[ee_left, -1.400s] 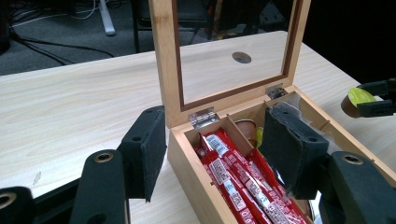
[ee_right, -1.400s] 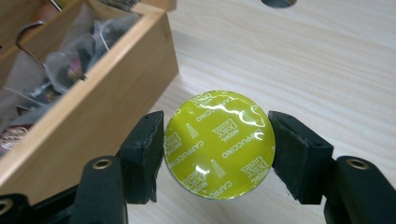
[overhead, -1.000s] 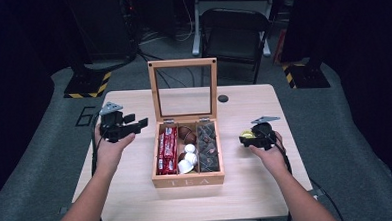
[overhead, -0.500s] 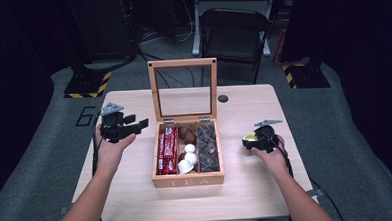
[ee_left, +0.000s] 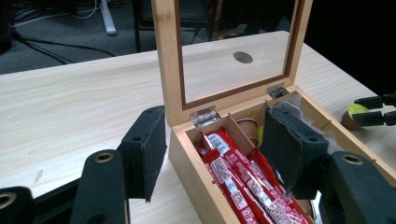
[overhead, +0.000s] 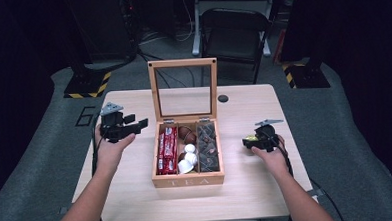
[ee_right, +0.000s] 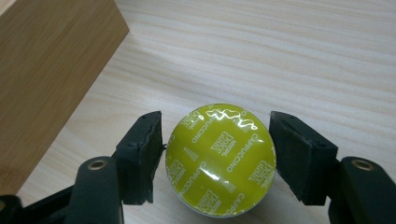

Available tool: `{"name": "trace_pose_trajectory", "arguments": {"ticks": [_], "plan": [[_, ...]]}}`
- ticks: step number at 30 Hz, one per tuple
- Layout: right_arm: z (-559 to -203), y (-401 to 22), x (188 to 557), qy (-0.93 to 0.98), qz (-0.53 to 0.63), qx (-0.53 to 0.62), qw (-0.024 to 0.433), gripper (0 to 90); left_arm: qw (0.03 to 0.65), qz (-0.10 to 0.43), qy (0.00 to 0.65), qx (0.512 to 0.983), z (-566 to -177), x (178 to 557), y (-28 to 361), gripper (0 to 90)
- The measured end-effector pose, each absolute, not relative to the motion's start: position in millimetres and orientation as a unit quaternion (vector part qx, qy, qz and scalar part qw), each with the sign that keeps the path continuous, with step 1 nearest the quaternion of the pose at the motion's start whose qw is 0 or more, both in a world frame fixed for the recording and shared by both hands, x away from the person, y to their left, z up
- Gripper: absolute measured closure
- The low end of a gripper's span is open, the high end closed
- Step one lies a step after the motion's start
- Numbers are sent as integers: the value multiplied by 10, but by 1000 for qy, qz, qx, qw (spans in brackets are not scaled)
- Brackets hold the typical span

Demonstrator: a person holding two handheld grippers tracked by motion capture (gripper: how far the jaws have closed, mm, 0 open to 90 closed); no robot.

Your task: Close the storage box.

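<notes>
So, right gripper jaws just eased apart around the yellow capsule sitting on the table right of the tea box, left gripper gaping, empty, over the box's near-left corner.

Your left tool hides part of the tea box; the red packets run off the frame's bottom edge. The capsule's lower rim is cut off.

Pale wooden table with tea box, yellow capsule.
</notes>
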State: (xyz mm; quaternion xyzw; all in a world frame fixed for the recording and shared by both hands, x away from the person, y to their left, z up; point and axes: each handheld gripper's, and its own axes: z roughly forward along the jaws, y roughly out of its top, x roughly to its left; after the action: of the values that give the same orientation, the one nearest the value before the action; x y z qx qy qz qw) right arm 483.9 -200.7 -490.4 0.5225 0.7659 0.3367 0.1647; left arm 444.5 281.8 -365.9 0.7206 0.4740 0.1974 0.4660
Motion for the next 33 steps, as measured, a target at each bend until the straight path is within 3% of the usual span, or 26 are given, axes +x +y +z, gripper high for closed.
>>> {"name": "trace_pose_trajectory", "arguments": {"ticks": [17,27,33], "plan": [[-4838,-2024,4845,762,341,523,175,345,467,200,472,721,-3650,4441,2818,401],[-4588,-1927,4871,771,345,498,199,347,466,199,473,721,-3641,4439,2830,401],[-4437,-1772,4872,774,364,481,190,361,466,199,473,720,-3636,4441,2820,401]]}}
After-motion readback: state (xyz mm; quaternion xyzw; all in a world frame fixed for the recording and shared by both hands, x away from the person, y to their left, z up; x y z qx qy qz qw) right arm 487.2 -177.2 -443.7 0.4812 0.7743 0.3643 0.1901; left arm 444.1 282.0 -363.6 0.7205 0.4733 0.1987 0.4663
